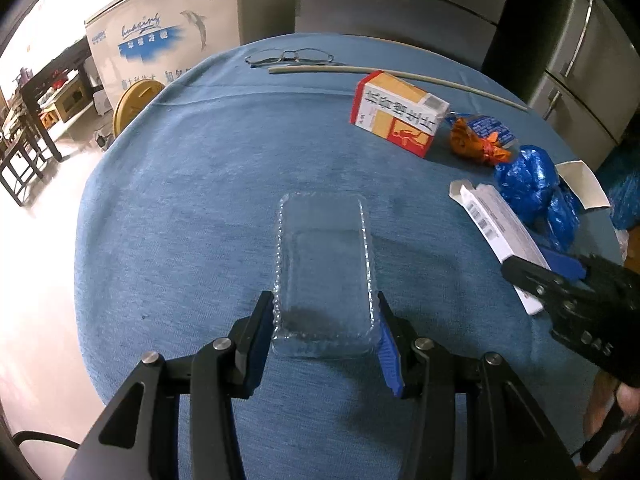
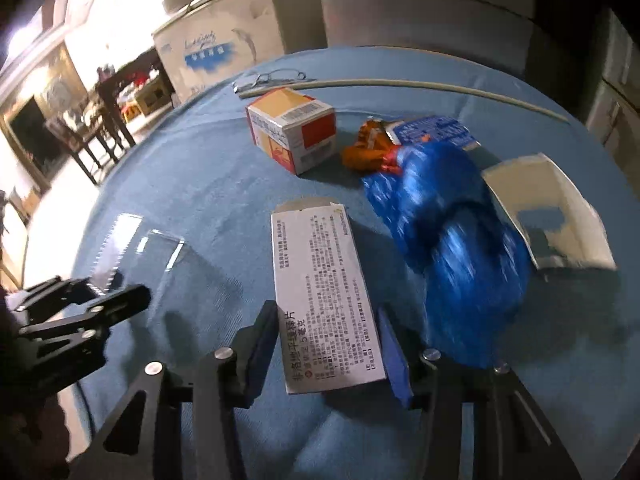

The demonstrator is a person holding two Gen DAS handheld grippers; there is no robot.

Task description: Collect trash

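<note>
A clear plastic tray (image 1: 326, 272) lies on the blue tablecloth (image 1: 192, 184). My left gripper (image 1: 325, 312) straddles its near end, fingers touching both side rims. A flat white medicine box (image 2: 320, 300) lies between the fingers of my right gripper (image 2: 326, 320), which close on its sides. The box also shows in the left wrist view (image 1: 500, 232), with the right gripper (image 1: 568, 284) on it. The clear tray (image 2: 132, 256) and left gripper (image 2: 100, 304) show at left in the right wrist view.
An orange and white box (image 1: 398, 114), an orange wrapper (image 1: 476, 140), a crumpled blue bag (image 1: 536, 192), an open white carton (image 2: 552, 216), glasses (image 1: 288, 57) and a long stick (image 1: 400, 74) lie on the round table. Freezers stand behind; chairs at far left.
</note>
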